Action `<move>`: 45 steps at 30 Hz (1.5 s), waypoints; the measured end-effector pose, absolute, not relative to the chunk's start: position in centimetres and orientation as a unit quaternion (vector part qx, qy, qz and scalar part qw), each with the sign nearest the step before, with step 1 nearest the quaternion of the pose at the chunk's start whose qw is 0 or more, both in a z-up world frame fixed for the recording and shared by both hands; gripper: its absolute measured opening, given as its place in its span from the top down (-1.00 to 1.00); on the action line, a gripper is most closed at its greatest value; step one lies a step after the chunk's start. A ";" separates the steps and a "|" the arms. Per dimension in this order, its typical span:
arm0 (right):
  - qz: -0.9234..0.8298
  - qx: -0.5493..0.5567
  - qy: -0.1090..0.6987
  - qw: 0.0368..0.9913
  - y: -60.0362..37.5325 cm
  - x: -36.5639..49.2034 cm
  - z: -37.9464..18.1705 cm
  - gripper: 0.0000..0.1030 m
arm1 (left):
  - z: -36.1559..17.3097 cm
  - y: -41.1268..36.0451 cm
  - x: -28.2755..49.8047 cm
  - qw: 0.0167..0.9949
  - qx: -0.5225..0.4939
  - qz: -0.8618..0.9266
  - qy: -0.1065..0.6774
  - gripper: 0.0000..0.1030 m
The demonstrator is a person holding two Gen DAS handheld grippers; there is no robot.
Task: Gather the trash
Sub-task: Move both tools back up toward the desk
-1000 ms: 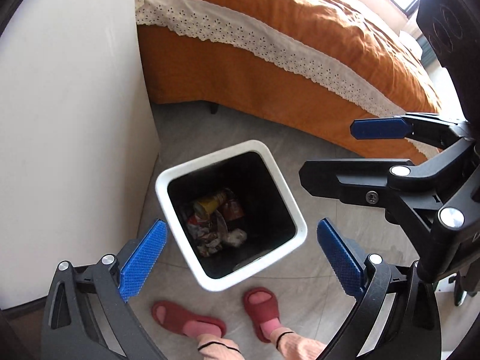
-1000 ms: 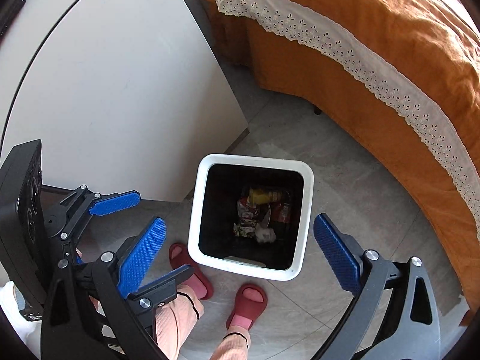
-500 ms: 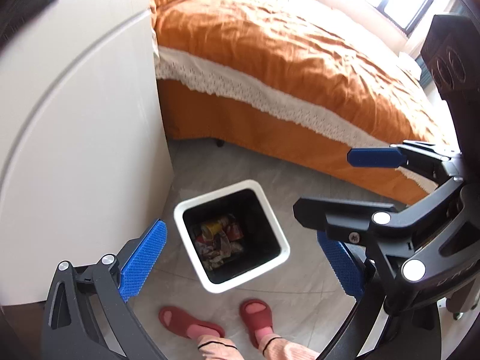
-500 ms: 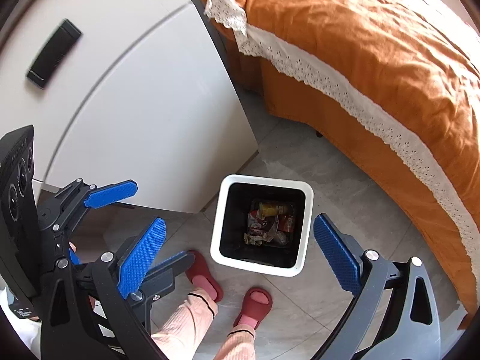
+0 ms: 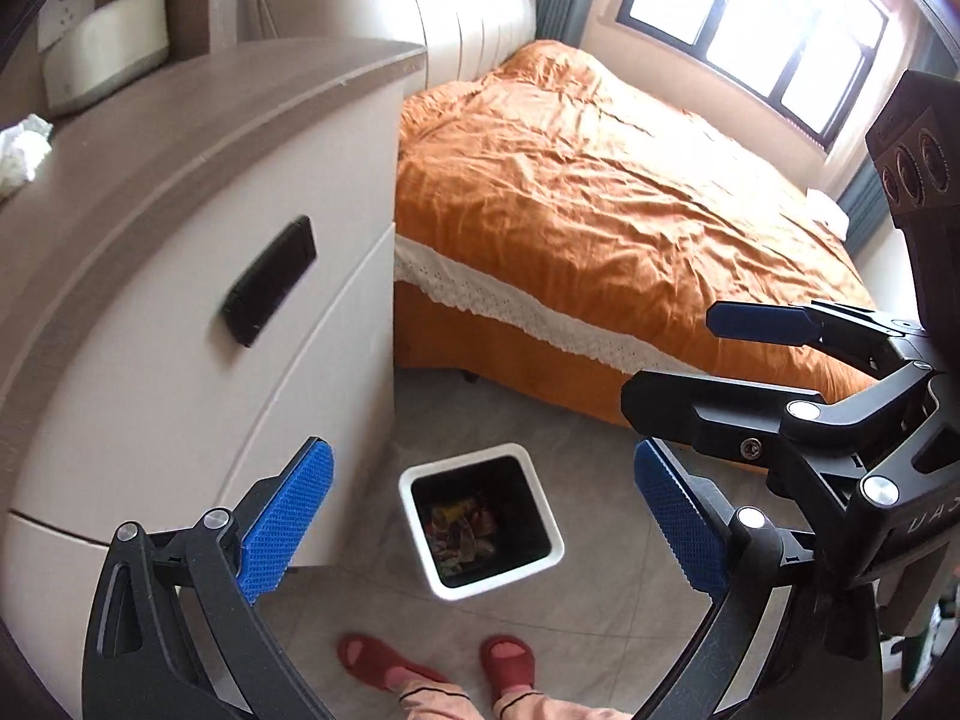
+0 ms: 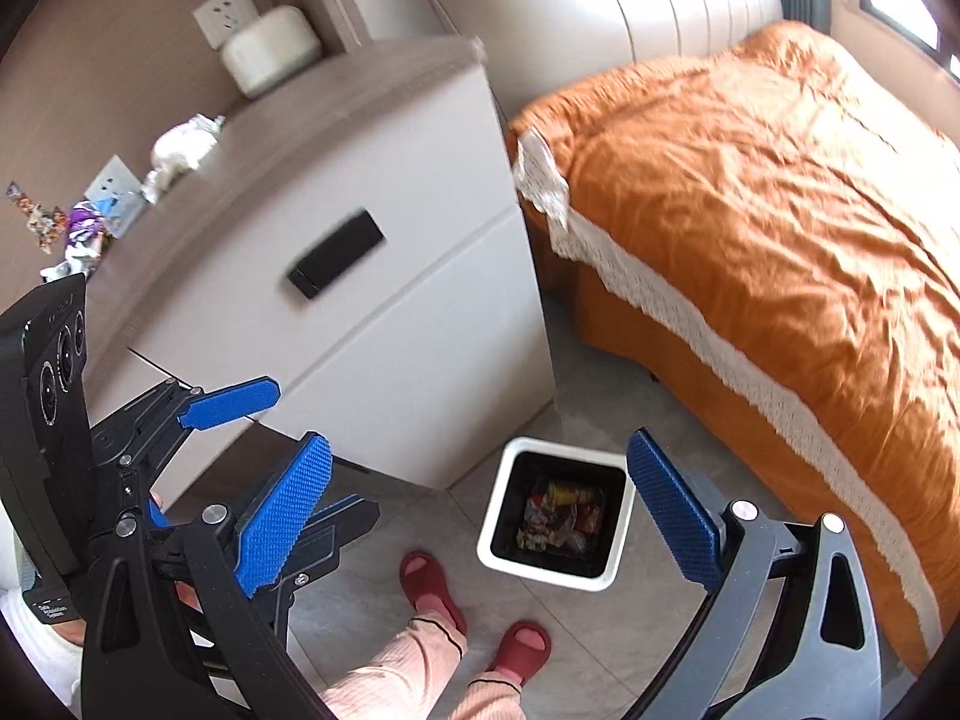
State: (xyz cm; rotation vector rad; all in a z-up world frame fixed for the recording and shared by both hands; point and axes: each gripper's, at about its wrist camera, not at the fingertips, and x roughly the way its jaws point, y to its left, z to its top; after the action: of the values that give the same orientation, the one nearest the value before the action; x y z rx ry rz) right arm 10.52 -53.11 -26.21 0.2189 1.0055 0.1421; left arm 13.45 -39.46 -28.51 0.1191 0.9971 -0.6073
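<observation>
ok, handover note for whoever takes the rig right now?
Left hand-held gripper: open, holding nothing.
Right hand-held gripper: open, holding nothing.
Both hang high above the bin, which stands on the floor between the nightstand and the bed.
Done: some wrappers and a can already lie in the bin.
Left: crumpled tissue and colourful wrappers on the nightstand top. Pick those up and drop them in the bin.

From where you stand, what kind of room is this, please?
Most likely a bedroom: a bed with a wrinkled orange cover, a cream padded headboard behind it, and a white bedside cabinet with a black handle beside it.
</observation>
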 end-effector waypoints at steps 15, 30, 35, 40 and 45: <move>0.153 0.061 0.429 0.888 -47.0 14.6 -18.7 -0.91 | -19.9 -33.1 15.2 0.881 0.032 -0.221 0.416 -0.90; 0.224 0.035 0.404 0.886 -39.8 19.6 -15.6 -0.91 | -16.4 -24.6 17.9 0.910 0.011 -0.128 0.394 -0.90; 0.246 0.026 0.401 0.882 -36.8 21.6 -15.3 -0.91 | -15.5 -20.6 19.2 0.921 0.012 -0.086 0.379 -0.90; 0.258 0.014 0.394 0.882 -33.5 24.1 -15.1 -0.91 | -15.2 -15.6 20.8 0.927 0.023 -0.028 0.373 -0.90; 0.259 0.005 0.396 0.881 -30.4 26.9 -15.8 -0.91 | -15.0 -10.5 22.1 0.928 0.024 0.016 0.372 -0.90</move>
State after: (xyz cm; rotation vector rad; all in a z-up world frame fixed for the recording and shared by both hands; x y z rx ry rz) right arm 26.91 -30.36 -15.85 0.0102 0.8259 0.5388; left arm 22.08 -10.52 -15.03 0.0501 0.7624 0.0323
